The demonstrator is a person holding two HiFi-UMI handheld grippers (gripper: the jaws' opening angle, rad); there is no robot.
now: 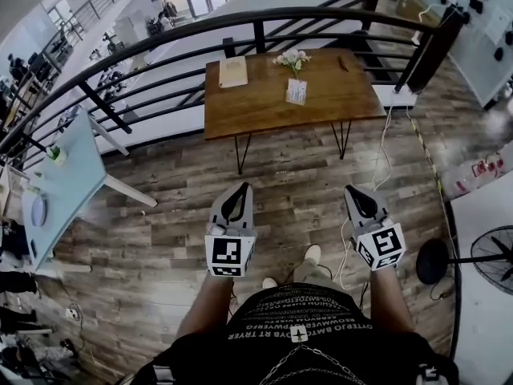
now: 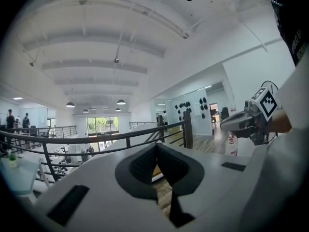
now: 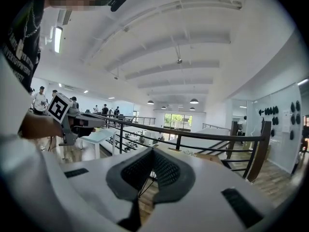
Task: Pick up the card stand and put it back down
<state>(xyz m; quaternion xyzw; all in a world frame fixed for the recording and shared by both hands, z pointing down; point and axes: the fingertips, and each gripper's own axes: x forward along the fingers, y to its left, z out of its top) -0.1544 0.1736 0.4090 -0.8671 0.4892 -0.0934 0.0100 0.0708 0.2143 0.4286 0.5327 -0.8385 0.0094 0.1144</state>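
The card stand [image 1: 296, 91], a small upright card holder, is on the far wooden table [image 1: 264, 107], just in front of a small bunch of white flowers [image 1: 291, 58]. Both grippers hang over the wooden floor well short of that table, level with each other. My left gripper [image 1: 240, 191] is shut with nothing in it; in its own view the dark pads [image 2: 145, 164] meet at the tip. My right gripper [image 1: 353, 192] is likewise shut and empty, its pads [image 3: 166, 169] pressed together. Each gripper view catches the other gripper off to its side.
A tan booklet [image 1: 233, 71] lies on the wooden table's left part. A black railing [image 1: 160, 34] curves behind the table. A light blue table [image 1: 68, 179] is at the left; a white table [image 1: 485, 239] and a standing fan [image 1: 490, 260] are at the right. Cables [image 1: 386, 147] trail across the floor.
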